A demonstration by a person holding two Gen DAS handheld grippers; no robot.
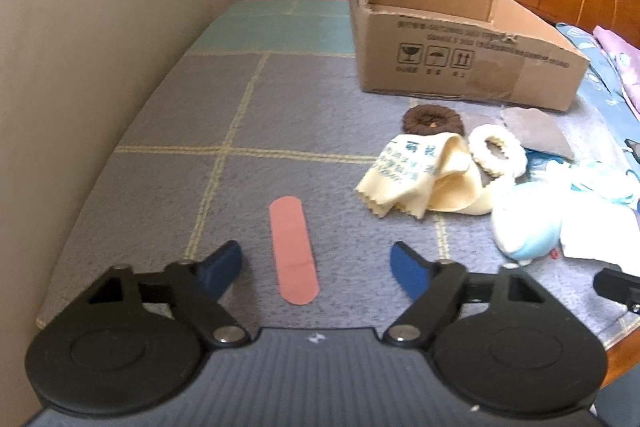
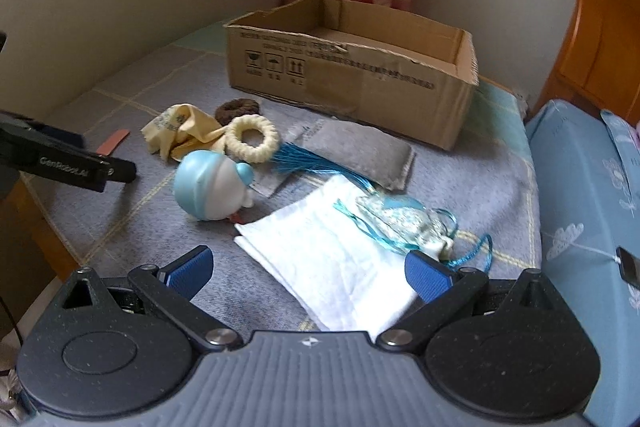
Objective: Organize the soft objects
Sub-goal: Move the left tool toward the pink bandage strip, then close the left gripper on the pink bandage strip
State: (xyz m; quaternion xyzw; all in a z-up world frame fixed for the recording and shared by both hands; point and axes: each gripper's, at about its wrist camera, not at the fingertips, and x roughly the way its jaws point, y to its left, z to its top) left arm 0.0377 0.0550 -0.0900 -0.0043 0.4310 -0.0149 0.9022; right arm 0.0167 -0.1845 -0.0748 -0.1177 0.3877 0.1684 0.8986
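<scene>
A cardboard box (image 2: pixel 352 75) stands open-topped at the far side of the bed (image 1: pixel 280 131), apparently the bin meant to receive the soft items, which lie loose on the blanket in front of it. In the right wrist view the cluster runs from ten to three o'clock of the right tongs (image 2: pixel 308 273): a yellow cloth (image 2: pixel 180 131), a brown hair tie (image 2: pixel 238 109) beside a cream hair tie (image 2: pixel 252 139), a blue-and-white toy (image 2: pixel 212 187), a grey pouch (image 2: pixel 360 155) with a blue tassel (image 2: pixel 312 161) across it, and a white cloth (image 2: pixel 328 259) bearing a glittery charm (image 2: pixel 404 223). The box interior, so far as visible, appears empty, so sorting seems barely begun. The right tongs are spread wide and hold nothing; the near corner of the white cloth lies between the two tips, though contact cannot be judged. The left tongs (image 1: pixel 316 267) are likewise wide and empty, straddling a pink plaster (image 1: pixel 292 251) that lies flat at twelve o'clock, apart from both tips, plausibly the next thing to be picked up.
</scene>
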